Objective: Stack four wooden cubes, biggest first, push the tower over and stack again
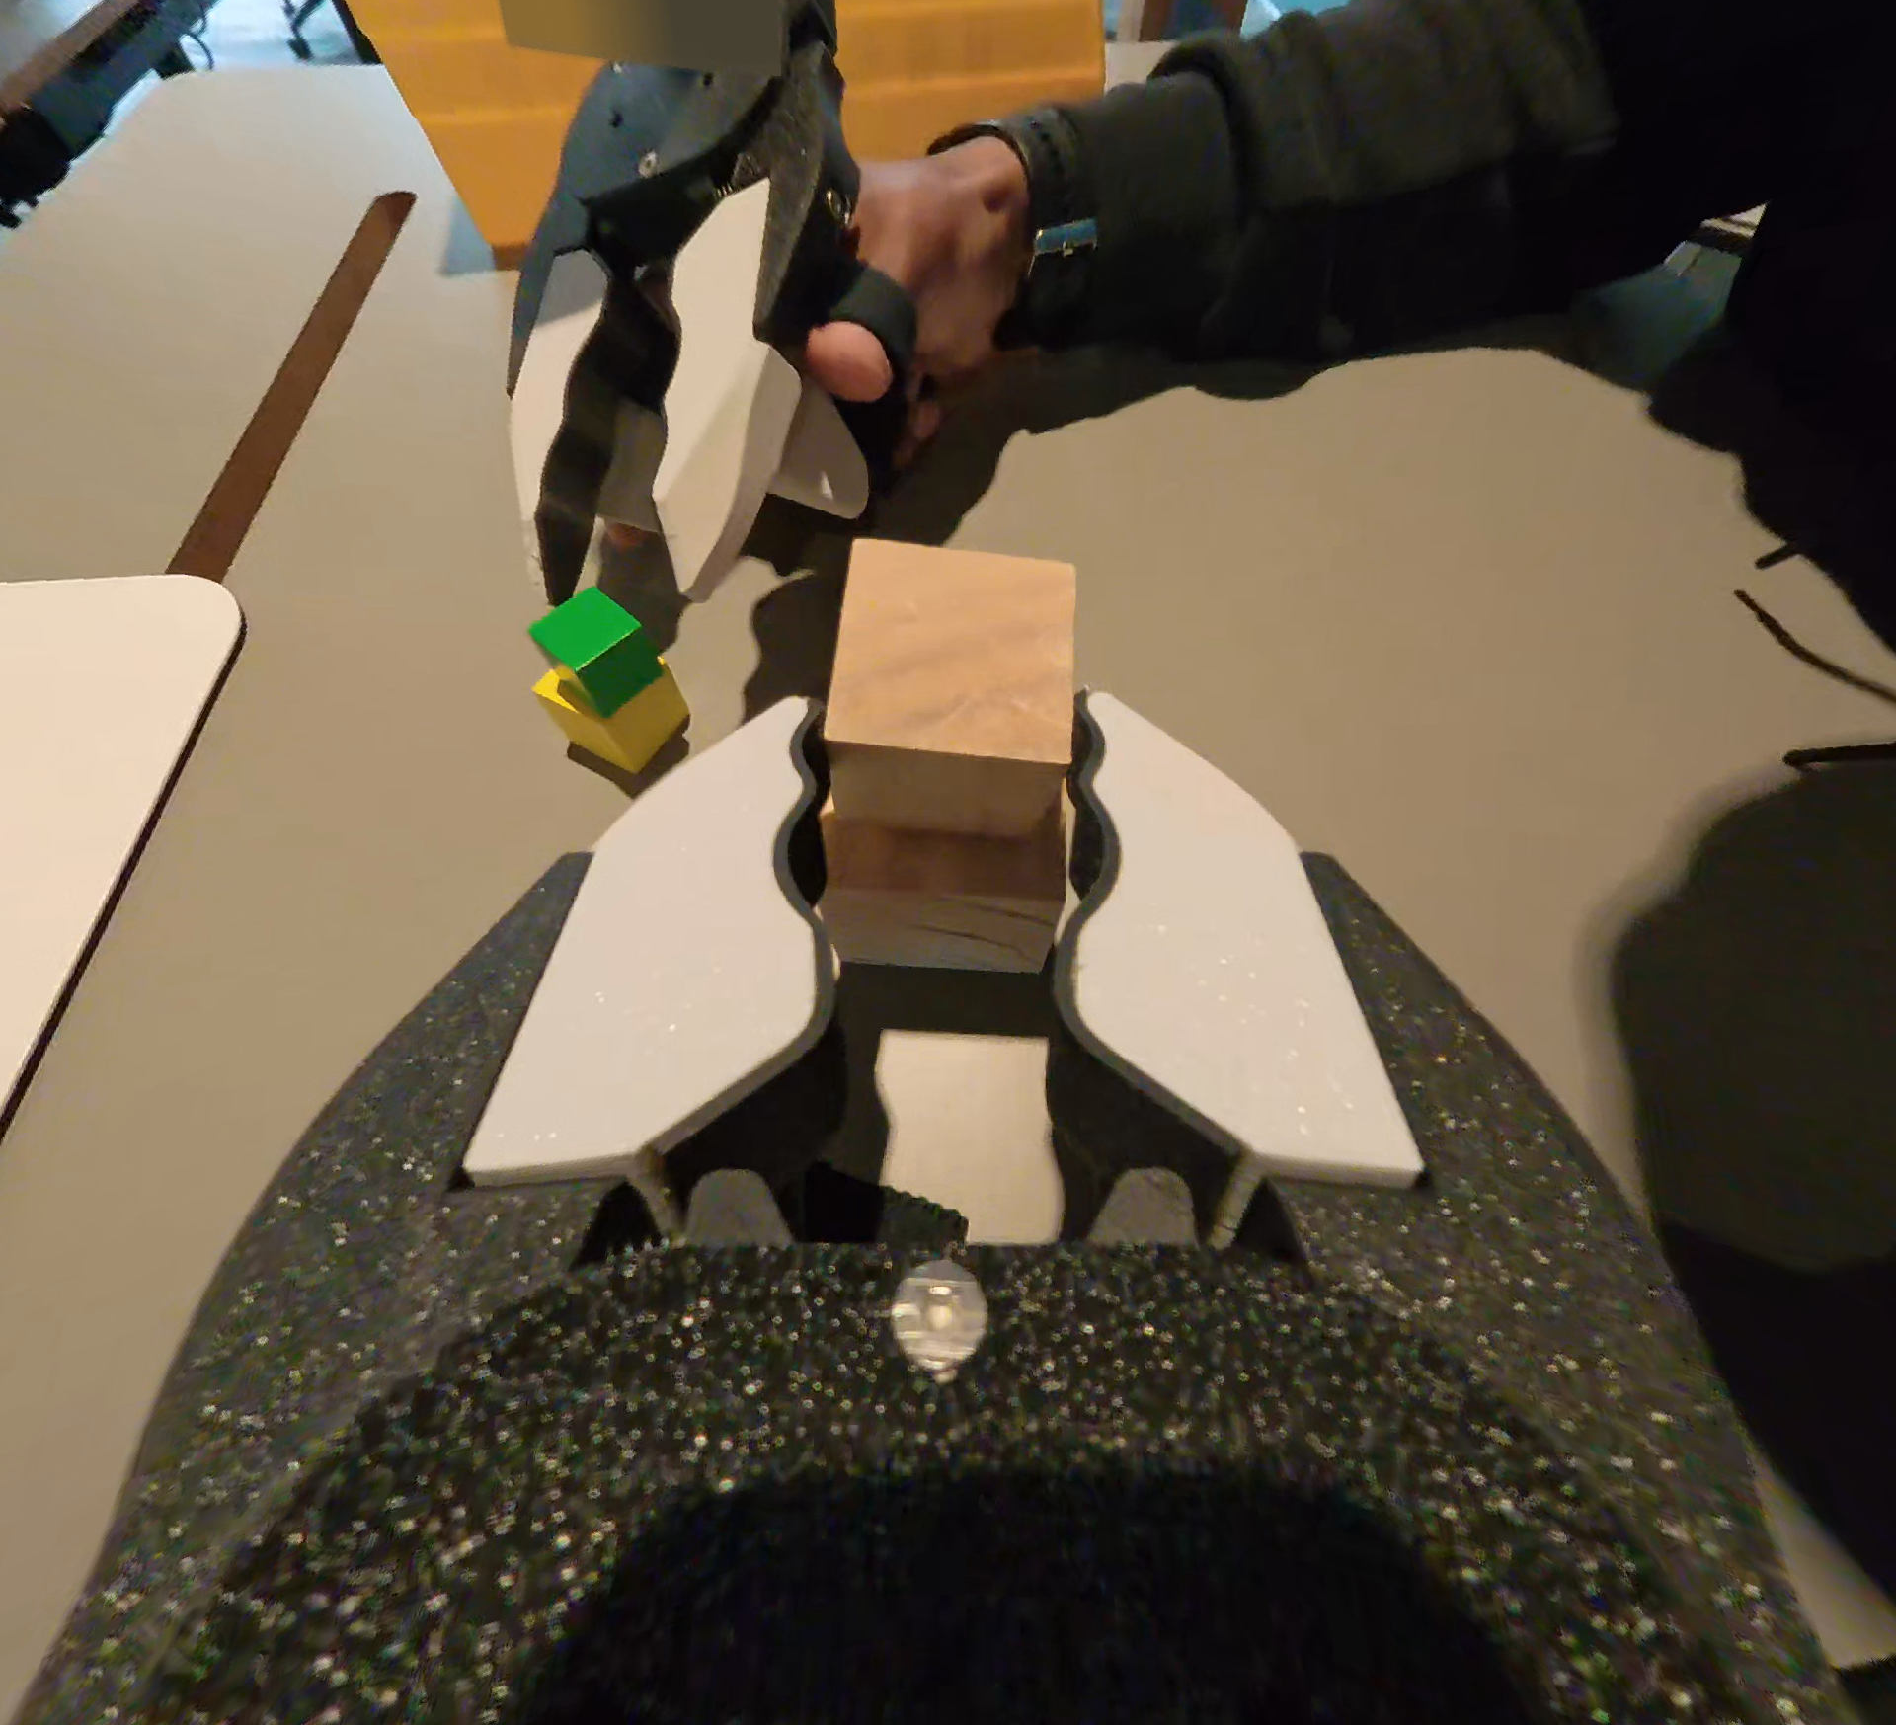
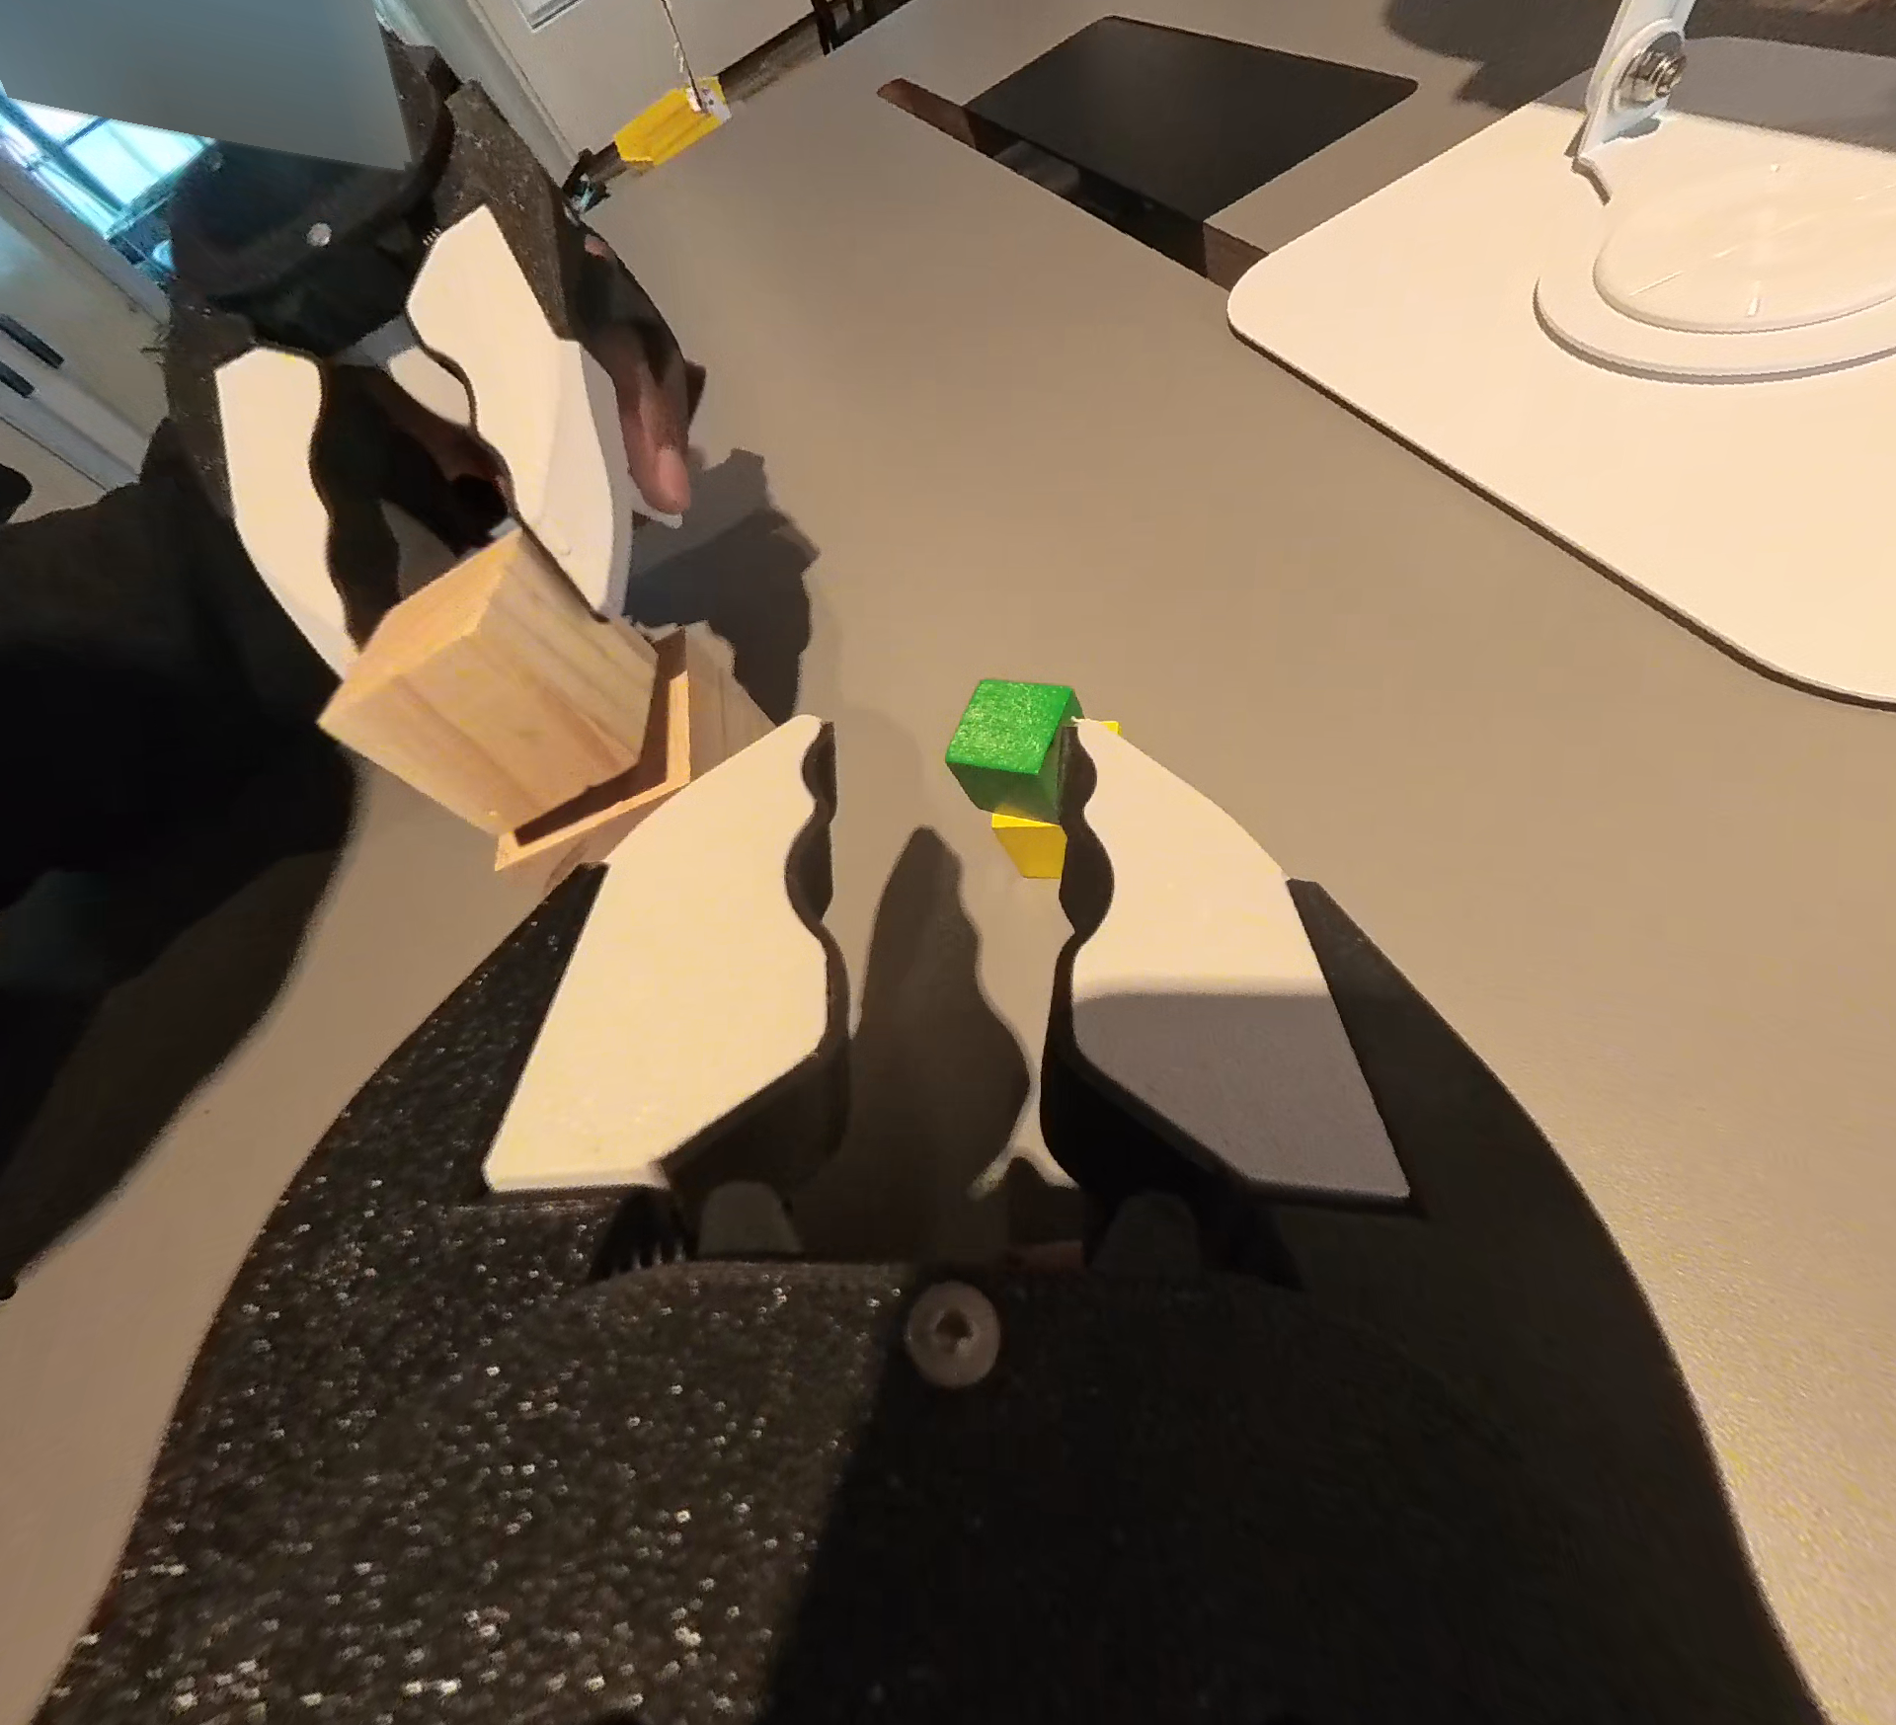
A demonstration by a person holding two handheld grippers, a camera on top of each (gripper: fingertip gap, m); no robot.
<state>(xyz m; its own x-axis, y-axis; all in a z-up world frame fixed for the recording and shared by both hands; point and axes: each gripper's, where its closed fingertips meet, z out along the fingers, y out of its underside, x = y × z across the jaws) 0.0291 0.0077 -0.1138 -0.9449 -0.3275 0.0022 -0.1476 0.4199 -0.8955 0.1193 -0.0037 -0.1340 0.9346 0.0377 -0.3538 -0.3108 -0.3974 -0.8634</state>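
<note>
Grey surface [image 2: 1026, 404] runs open toward the upper centre of the right wrist view, a white stand base [image 2: 1539, 486] cut off at the right edge. Left hand-held gripper [image 1: 949, 737] clamps the pale wooden cube [image 1: 949, 665], tilted over a larger cube [image 1: 939, 896], largely hidden. Right hand-held gripper [image 2: 949, 737] hangs open, empty, its right finger hiding part of the green cube [image 2: 1011, 742] atop the yellow cube [image 2: 1031, 845].

Small green wooden cube [image 1: 596, 647], yellow wooden cube [image 1: 628, 718] beneath, two pale natural-wood cubes [image 1: 949, 691], white-fingered speckled black tongs [image 1: 939, 732], grey desk [image 1: 1334, 650]
</note>
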